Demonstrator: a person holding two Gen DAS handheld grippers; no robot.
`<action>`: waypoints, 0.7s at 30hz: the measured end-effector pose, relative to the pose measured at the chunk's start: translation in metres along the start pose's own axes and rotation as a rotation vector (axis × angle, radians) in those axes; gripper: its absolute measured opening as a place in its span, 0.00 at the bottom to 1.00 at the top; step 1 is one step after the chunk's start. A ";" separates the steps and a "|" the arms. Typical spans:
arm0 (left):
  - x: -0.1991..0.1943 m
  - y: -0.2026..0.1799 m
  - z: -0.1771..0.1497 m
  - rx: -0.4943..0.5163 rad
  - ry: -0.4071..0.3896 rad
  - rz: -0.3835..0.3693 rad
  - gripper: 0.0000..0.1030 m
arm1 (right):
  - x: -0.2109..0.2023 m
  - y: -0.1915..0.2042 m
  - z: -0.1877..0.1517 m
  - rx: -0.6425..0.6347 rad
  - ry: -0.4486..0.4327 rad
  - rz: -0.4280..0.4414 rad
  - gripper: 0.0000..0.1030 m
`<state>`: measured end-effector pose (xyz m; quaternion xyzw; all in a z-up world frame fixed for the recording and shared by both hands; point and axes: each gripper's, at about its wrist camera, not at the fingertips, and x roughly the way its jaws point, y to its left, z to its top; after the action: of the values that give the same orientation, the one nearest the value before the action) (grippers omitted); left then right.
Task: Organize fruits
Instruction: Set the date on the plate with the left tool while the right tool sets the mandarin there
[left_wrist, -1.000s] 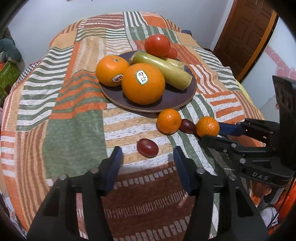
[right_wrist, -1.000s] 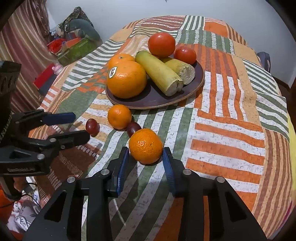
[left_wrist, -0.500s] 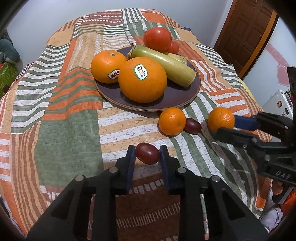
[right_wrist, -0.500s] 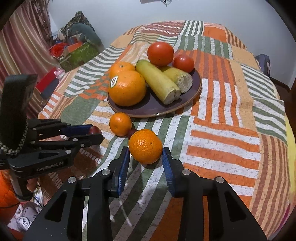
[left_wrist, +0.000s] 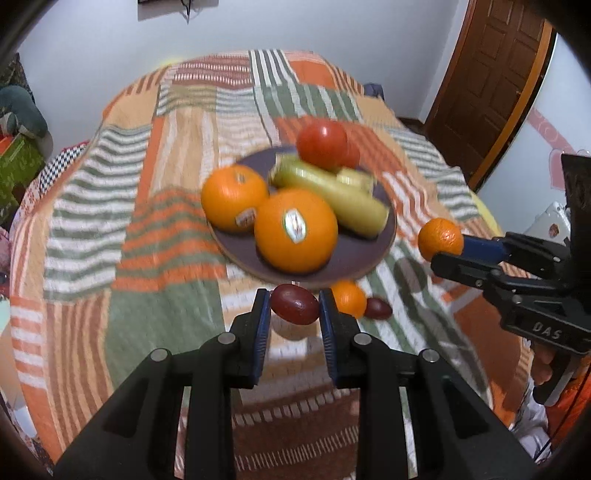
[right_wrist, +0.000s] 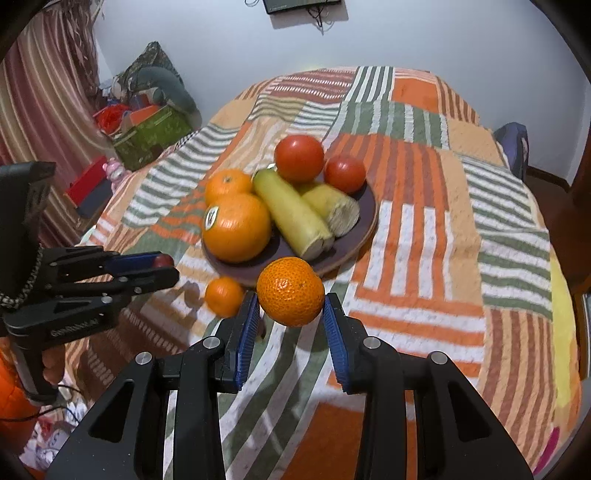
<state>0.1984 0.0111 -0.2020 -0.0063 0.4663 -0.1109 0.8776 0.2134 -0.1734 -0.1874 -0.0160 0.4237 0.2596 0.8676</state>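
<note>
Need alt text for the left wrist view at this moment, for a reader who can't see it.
The left claw grips a dark red grape above a striped patchwork cloth. Beyond it a brown plate holds two oranges, two tomatoes and pale green-yellow pieces; a mandarin and another grape lie on the cloth. At right, the right claw holds a mandarin.

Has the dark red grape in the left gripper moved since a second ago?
Yes. The grape lay on the cloth short of the plate; now it is lifted, pinched between the left gripper fingers, near the plate's front rim.
</note>
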 end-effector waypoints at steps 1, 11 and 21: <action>-0.001 0.000 0.004 0.000 -0.008 0.000 0.26 | 0.000 -0.001 0.003 -0.001 -0.008 -0.005 0.32; 0.007 0.003 0.044 0.017 -0.060 0.002 0.26 | 0.013 -0.021 0.027 0.017 -0.041 -0.037 0.32; 0.033 0.012 0.063 0.008 -0.052 0.010 0.26 | 0.037 -0.039 0.031 0.056 -0.005 -0.052 0.32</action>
<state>0.2704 0.0104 -0.1948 -0.0035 0.4430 -0.1083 0.8899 0.2726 -0.1831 -0.2022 -0.0022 0.4280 0.2250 0.8753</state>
